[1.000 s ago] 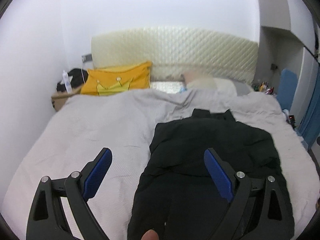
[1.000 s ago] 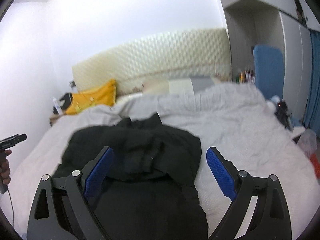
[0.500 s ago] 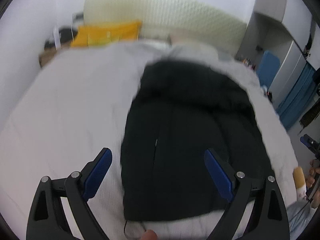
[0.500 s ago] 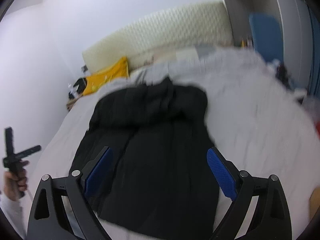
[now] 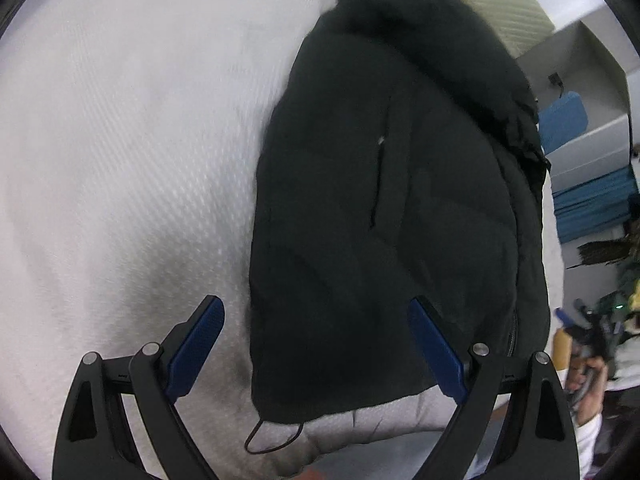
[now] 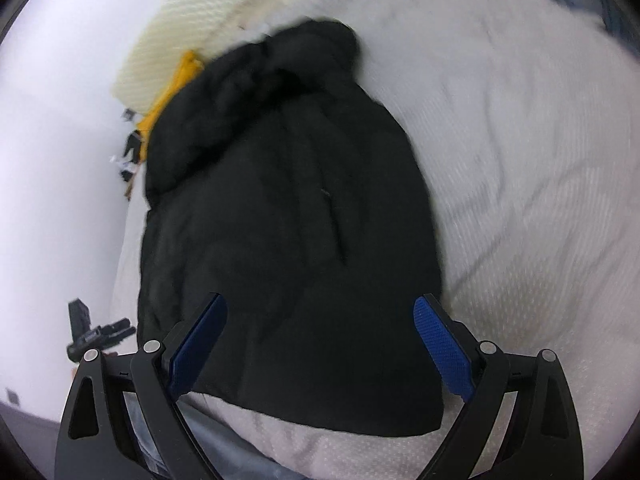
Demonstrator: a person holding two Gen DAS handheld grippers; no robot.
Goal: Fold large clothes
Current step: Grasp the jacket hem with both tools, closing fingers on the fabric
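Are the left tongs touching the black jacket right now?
Cannot tell. In the left wrist view the open left tongs straddle the black jacket near its hem, but no contact or gap shows plainly.

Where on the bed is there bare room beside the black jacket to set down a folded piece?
Bare white textured bedspread spreads wide left of the black puffer jacket, and again on its right side up to the bed edge. Below the jacket hem only a narrow strip shows. The yellow pillow crowds the head end.
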